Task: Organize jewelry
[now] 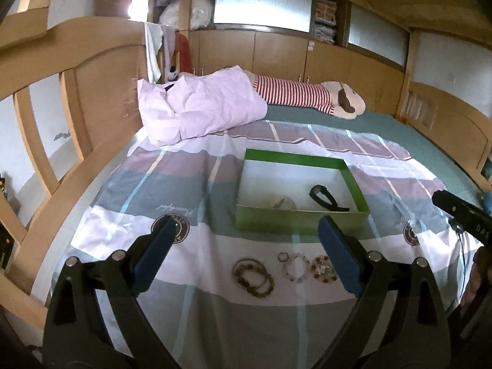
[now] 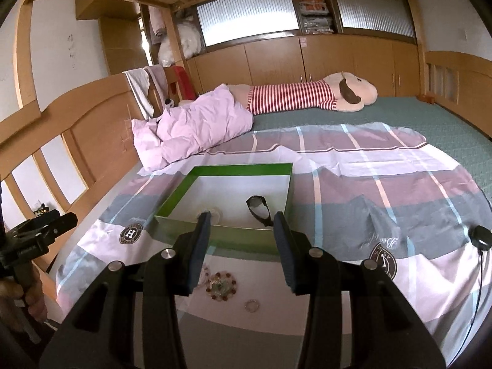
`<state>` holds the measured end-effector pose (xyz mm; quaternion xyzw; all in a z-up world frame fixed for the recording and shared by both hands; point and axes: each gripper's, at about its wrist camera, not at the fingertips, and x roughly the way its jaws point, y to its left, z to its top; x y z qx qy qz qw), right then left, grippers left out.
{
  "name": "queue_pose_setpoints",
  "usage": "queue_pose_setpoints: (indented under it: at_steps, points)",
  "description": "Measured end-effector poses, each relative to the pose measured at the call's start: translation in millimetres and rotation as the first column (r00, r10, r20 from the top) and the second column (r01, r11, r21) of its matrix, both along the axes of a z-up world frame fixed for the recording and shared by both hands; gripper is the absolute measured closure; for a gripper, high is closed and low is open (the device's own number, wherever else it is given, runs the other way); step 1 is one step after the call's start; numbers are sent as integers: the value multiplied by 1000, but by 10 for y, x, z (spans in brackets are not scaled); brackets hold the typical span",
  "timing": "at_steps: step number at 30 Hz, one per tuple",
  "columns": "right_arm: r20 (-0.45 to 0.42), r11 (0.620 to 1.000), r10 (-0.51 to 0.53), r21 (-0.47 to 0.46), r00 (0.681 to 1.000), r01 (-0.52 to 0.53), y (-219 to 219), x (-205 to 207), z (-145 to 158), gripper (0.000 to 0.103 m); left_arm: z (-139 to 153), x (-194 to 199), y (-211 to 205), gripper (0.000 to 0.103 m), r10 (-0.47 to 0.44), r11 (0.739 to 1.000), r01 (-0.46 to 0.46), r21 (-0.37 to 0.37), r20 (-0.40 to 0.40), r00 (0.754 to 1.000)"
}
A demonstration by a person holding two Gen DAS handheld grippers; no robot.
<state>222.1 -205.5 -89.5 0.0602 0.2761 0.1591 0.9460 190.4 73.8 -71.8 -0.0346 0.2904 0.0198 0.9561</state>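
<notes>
A green open box [image 1: 299, 220] [image 2: 215, 236] sits on the checked sheet. Inside lie a black band [image 1: 326, 198] [image 2: 259, 209] and a pale bracelet [image 1: 281, 202] [image 2: 215, 213]. On the sheet in front of the box lie brown bead bracelets [image 1: 253, 276], a small ring [image 1: 283, 257], a pale bead bracelet [image 1: 296, 266] and a multicoloured bead bracelet [image 1: 323, 272] [image 2: 221, 286]. A small ring [image 2: 252, 306] shows in the right wrist view. My left gripper [image 1: 247, 227] is open and empty above the bracelets. My right gripper [image 2: 243, 220] is open and empty above the box's near wall.
The bed carries a lilac quilt [image 1: 200, 107] [image 2: 190, 126] and a striped plush toy [image 1: 307, 95] [image 2: 307, 95] at the far side. A wooden headboard [image 1: 77, 107] runs along the left. A black round device with a cable [image 2: 479, 236] lies on the sheet at right.
</notes>
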Motion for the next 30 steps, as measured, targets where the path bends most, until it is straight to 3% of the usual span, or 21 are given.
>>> queue_pose_setpoints:
  at_steps: [15, 18, 21, 25, 30]
  points:
    - [-22, 999, 43, -29, 999, -44, 139, 69, -113, 60, -43, 111, -69, 10, -26, 1000, 26, -1, -21, 999]
    - [-72, 994, 83, -62, 994, -87, 285, 134, -324, 61, -59, 137, -94, 10, -26, 1000, 26, 4, -24, 999]
    - [-183, 989, 110, -79, 977, -126, 444, 292, -702, 61, -74, 166, -113, 10, -29, 1000, 29, 2, -34, 999]
    - [-308, 975, 137, -124, 941, -183, 670, 499, -1158, 70, -86, 198, -151, 10, -36, 999, 37, 12, -36, 999]
    - [-367, 964, 112, -185, 924, -190, 845, 679, -1463, 76, -120, 262, -137, 10, -37, 999, 37, 2, -54, 998]
